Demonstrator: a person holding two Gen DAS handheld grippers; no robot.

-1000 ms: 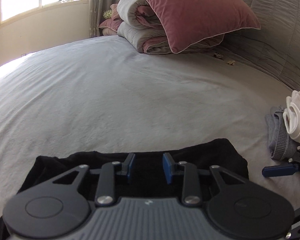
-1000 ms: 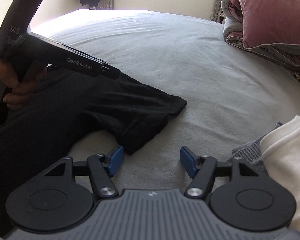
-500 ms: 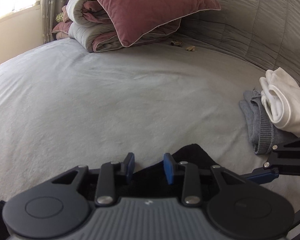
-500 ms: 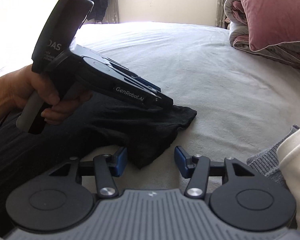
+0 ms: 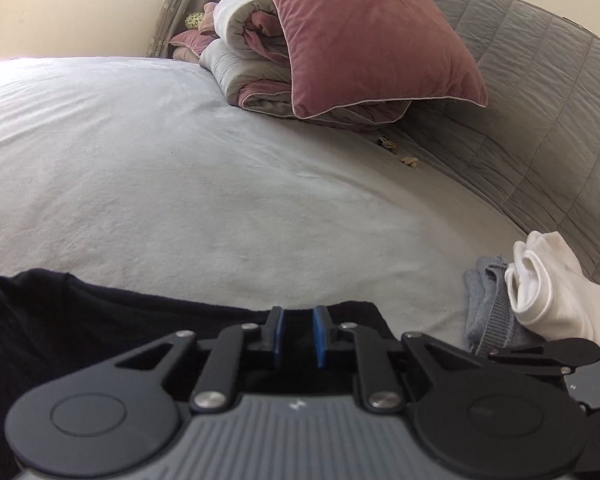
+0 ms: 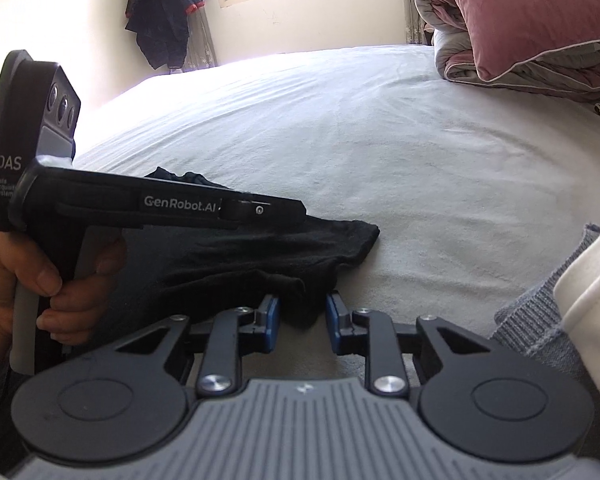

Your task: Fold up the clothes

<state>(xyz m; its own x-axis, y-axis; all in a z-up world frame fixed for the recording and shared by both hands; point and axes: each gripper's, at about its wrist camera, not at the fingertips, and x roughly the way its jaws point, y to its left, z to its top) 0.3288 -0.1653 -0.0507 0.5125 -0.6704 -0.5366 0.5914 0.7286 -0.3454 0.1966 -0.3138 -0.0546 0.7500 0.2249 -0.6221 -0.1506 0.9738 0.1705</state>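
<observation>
A black shirt [image 5: 100, 316] lies on the grey bed sheet [image 5: 220, 184]; it also shows in the right wrist view [image 6: 236, 256]. My left gripper [image 5: 298, 334] hovers low over the shirt's edge near its sleeve, jaws a narrow gap apart with black cloth below them. My right gripper [image 6: 302, 322] is open, its blue pads either side of a fold of the sleeve hem. The left gripper's body [image 6: 160, 208] crosses the shirt in the right wrist view, held by a hand [image 6: 60, 280].
A folded grey garment [image 5: 488, 312] with a white one [image 5: 552, 300] on top lies at the right. A pink pillow [image 5: 364, 36] on a rolled duvet [image 5: 252, 60] stands at the bed's head. A quilted grey headboard [image 5: 540, 92] curves along the right.
Both grippers' jaws have narrowed. The right gripper has moved forward so the sleeve hem now sits between its pads. The left gripper has swung back over the shirt's edge.
</observation>
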